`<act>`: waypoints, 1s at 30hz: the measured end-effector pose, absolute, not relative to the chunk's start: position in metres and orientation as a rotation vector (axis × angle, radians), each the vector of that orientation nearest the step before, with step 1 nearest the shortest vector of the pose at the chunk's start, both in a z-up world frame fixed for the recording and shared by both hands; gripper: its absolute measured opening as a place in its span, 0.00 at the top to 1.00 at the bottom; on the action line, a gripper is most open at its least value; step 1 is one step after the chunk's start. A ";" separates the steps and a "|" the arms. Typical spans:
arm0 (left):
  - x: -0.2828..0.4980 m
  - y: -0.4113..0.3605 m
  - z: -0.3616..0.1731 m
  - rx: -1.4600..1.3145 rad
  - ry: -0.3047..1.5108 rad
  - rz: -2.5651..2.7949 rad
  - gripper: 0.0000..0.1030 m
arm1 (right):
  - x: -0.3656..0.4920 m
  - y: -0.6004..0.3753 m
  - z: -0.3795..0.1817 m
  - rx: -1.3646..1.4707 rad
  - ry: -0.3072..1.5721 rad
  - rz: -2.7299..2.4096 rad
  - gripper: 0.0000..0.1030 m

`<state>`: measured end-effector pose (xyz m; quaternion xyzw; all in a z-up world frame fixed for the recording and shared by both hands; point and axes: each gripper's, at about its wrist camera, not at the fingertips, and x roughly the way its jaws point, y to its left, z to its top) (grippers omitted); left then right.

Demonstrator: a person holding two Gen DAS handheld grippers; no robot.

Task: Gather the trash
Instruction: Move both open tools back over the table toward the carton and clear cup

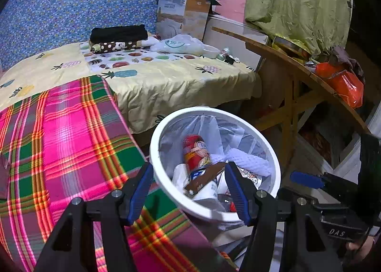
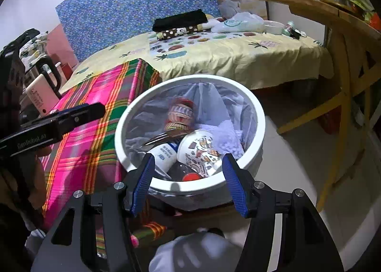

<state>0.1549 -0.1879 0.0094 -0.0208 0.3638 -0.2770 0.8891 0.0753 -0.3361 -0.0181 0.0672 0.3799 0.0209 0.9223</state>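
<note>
Beside the bed, both claws hang spread wide over a lined white bin (image 2: 190,191), holding nothing.

Trash lies heaped inside: a red can (image 1: 196,150), blurred in the right view, a patterned paper cup (image 2: 202,153), a white cup (image 2: 164,155) and a brown wrapper (image 1: 207,174); the lowest pieces are buried and hard to make out. Only the left view shows an orange bag (image 1: 343,84) on the wooden table (image 1: 285,57). The right gripper (image 2: 188,184) sees the left gripper (image 1: 188,191) side-on, cut off at the frame's edge. A plaid blanket (image 1: 71,141) lies just beside the bin.
</note>
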 end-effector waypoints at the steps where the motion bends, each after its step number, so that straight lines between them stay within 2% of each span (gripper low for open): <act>1: 0.153 -0.184 0.009 -0.049 0.757 -0.568 0.38 | 0.075 -0.334 -0.017 0.135 0.777 0.045 0.42; 30: 0.095 -0.083 0.012 -0.115 0.708 -0.368 0.38 | 0.064 -0.252 0.007 0.034 0.730 0.244 0.42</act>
